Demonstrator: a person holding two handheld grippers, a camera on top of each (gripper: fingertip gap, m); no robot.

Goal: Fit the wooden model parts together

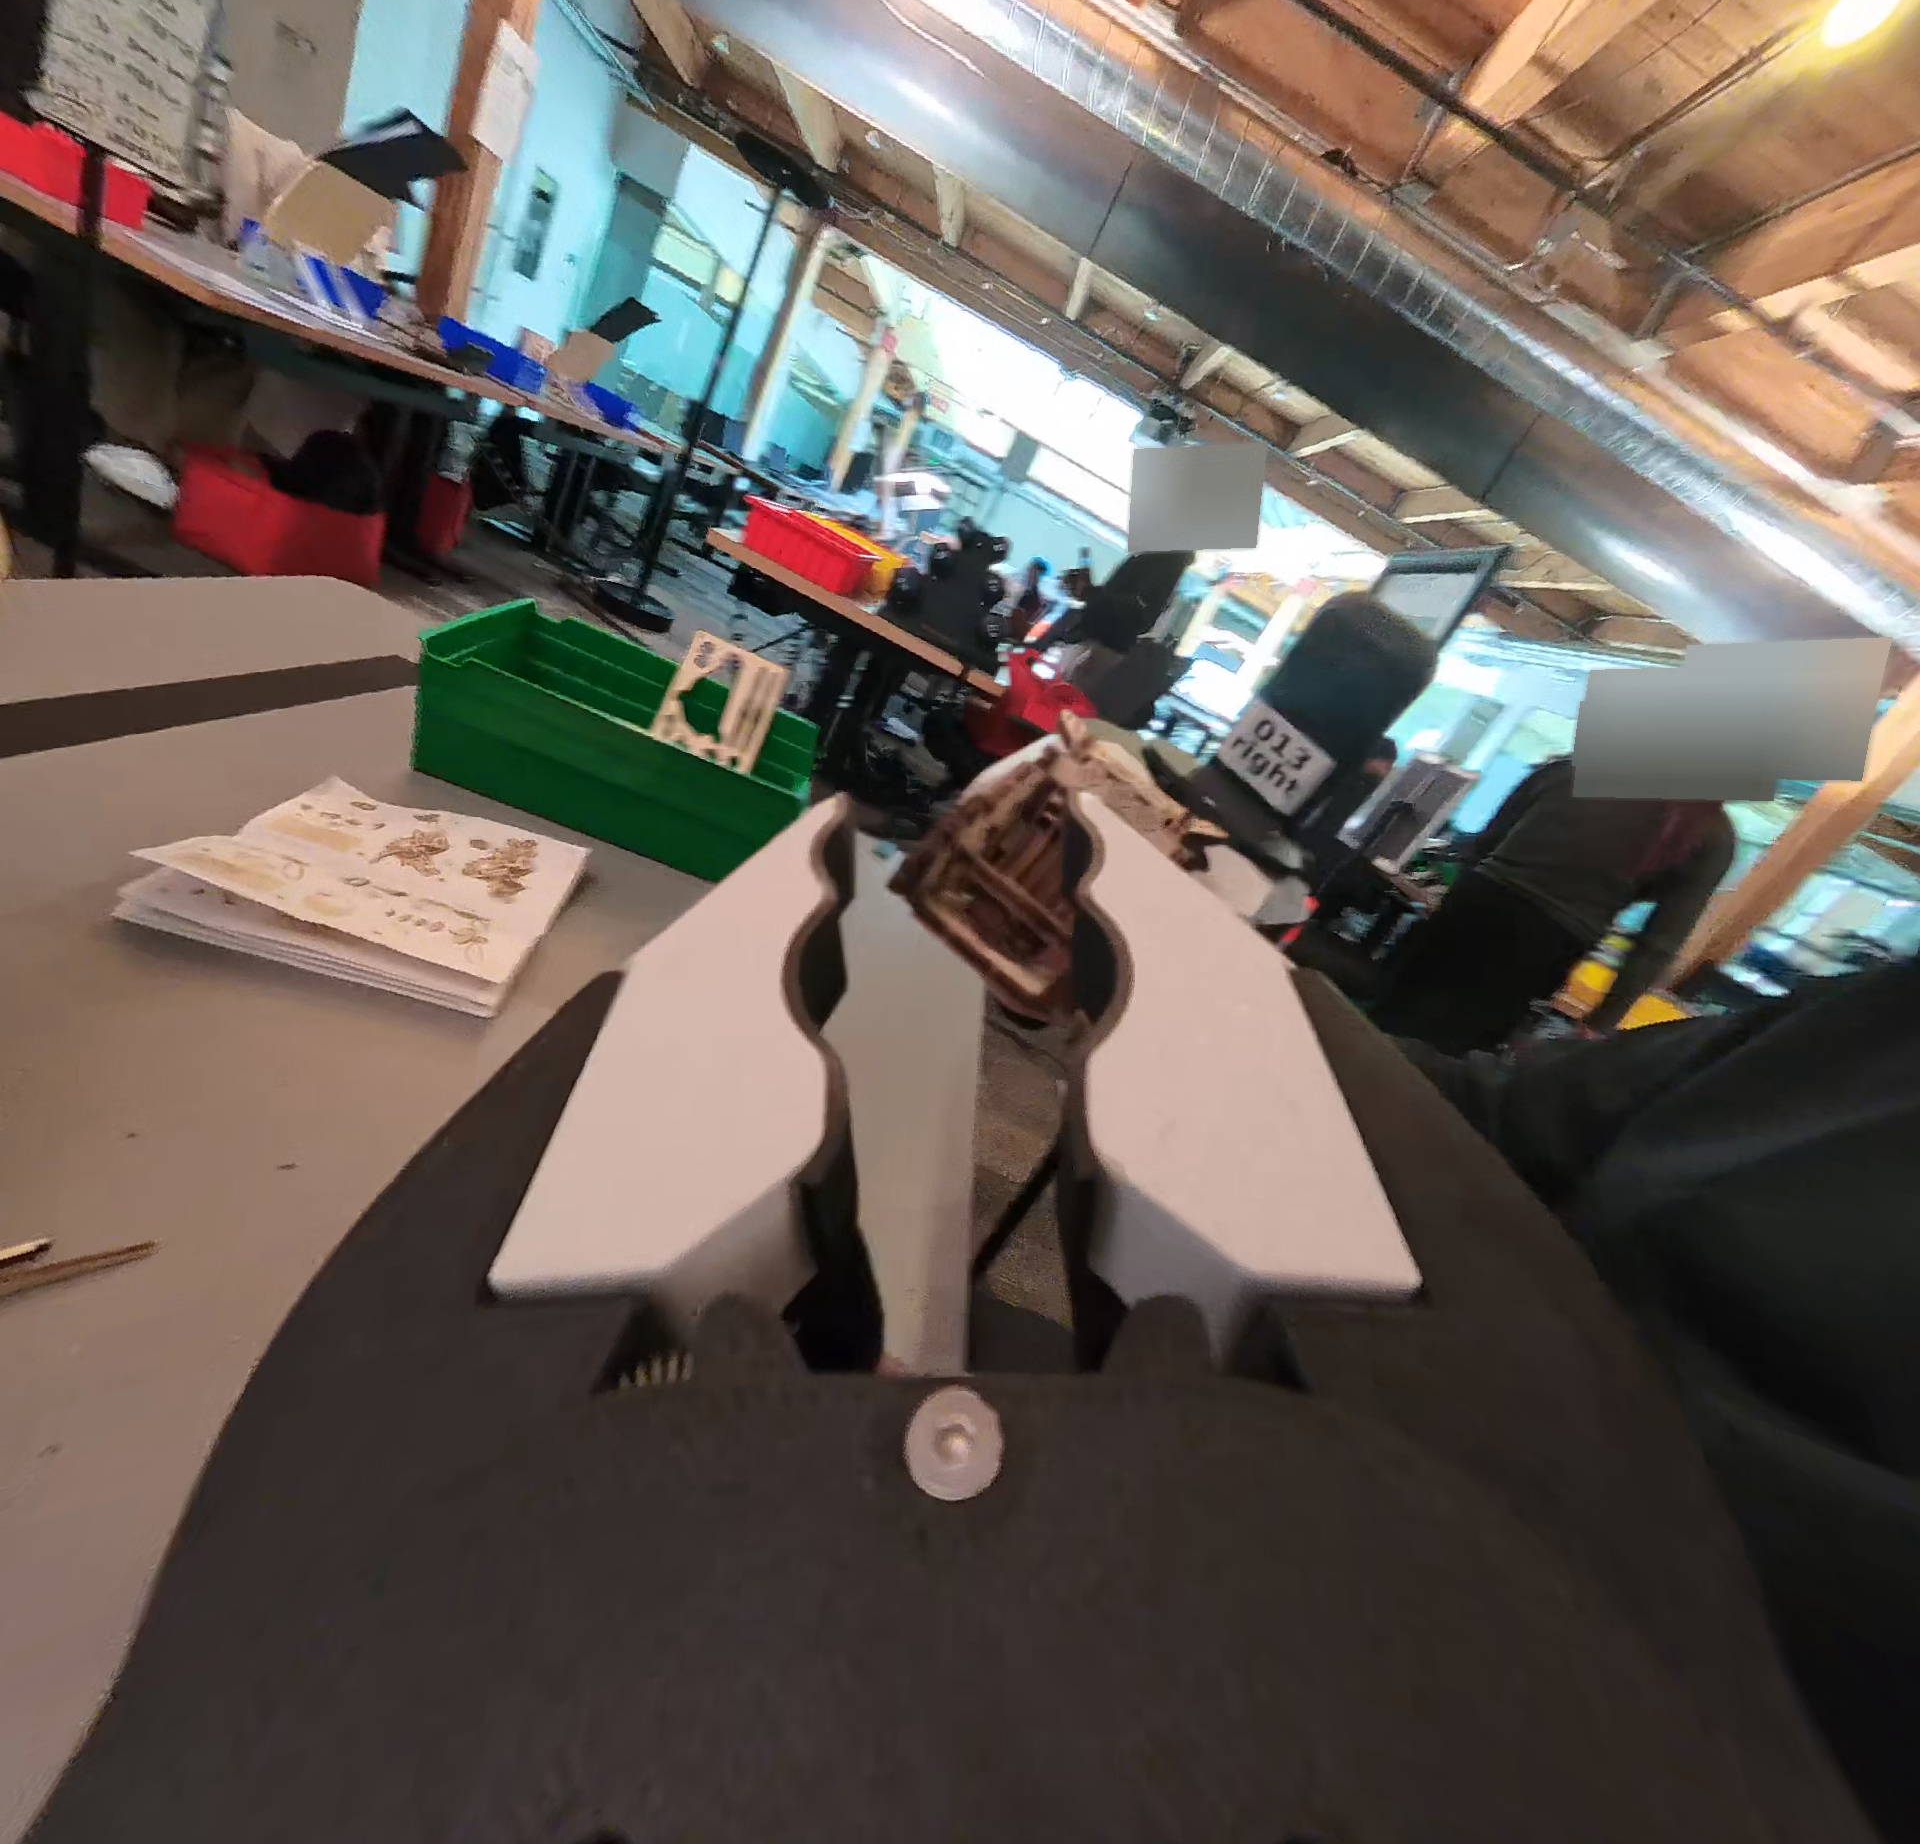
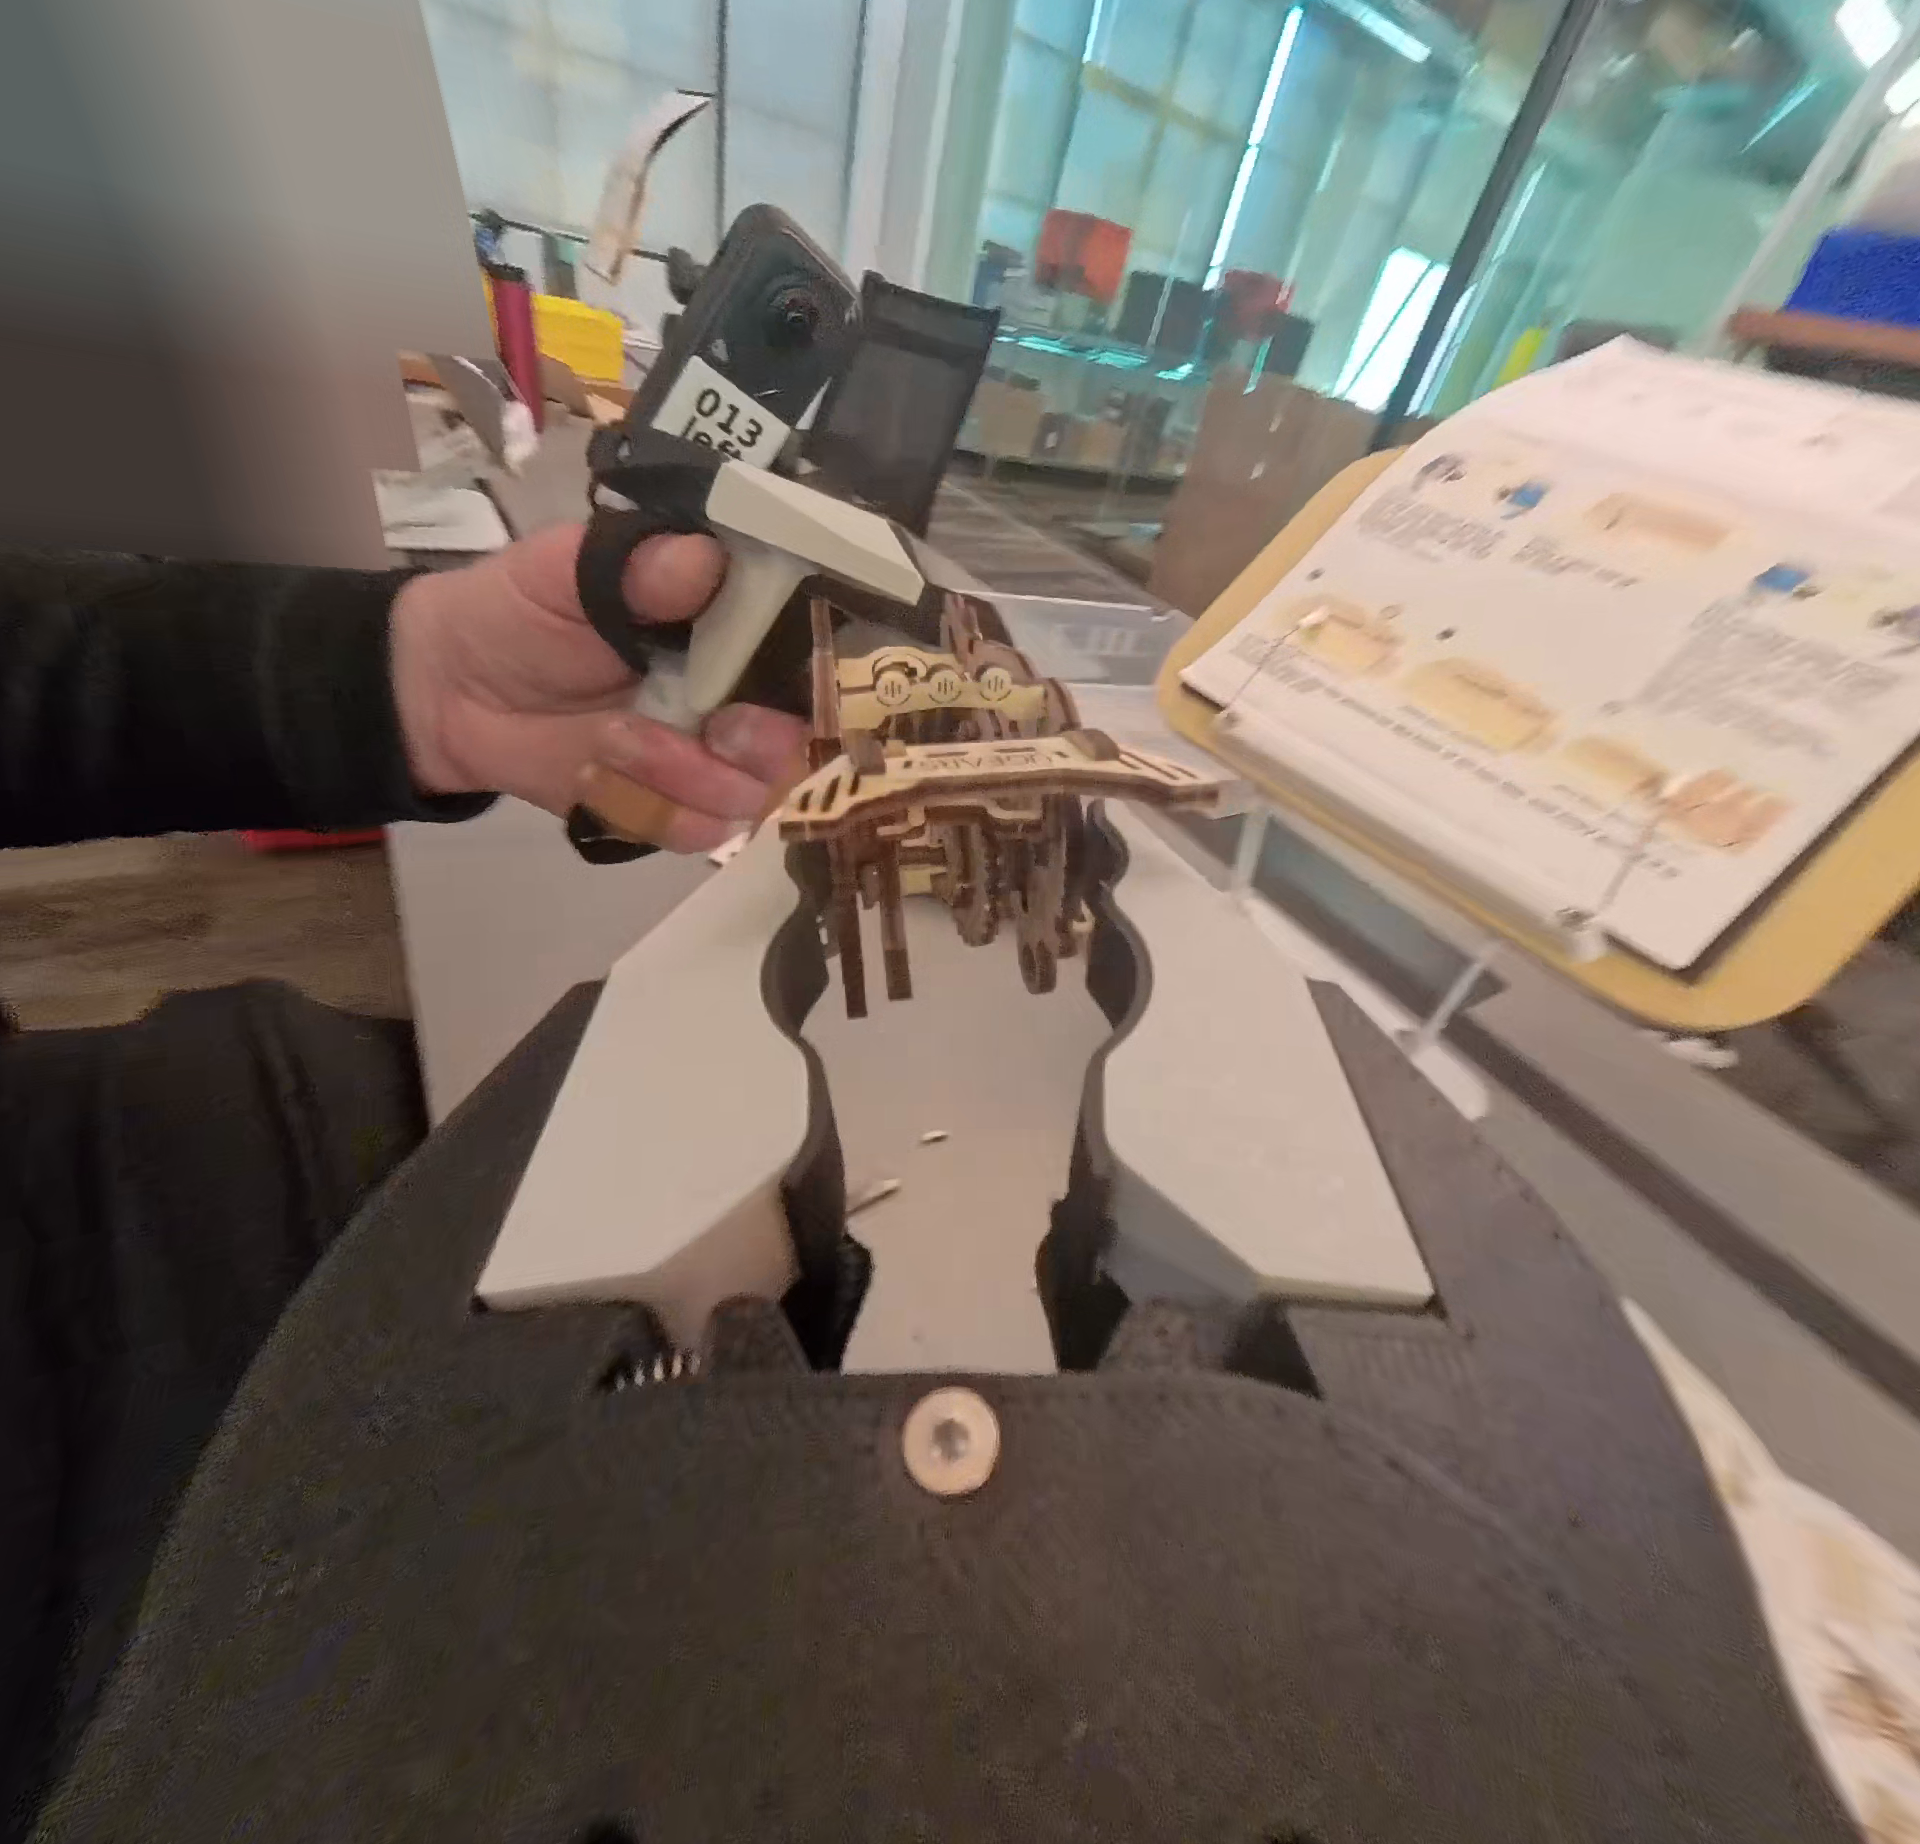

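Wooden model point(image 2: 940, 818) clenched in right claw point(image 2: 951, 921) above table edge point(image 2: 416, 963); left claw point(image 1: 961, 859) released beside it.

A booklet point(image 1: 353, 890) lies on the table point(image 1: 156, 1067), a bin point(image 1: 582, 755) behind it.
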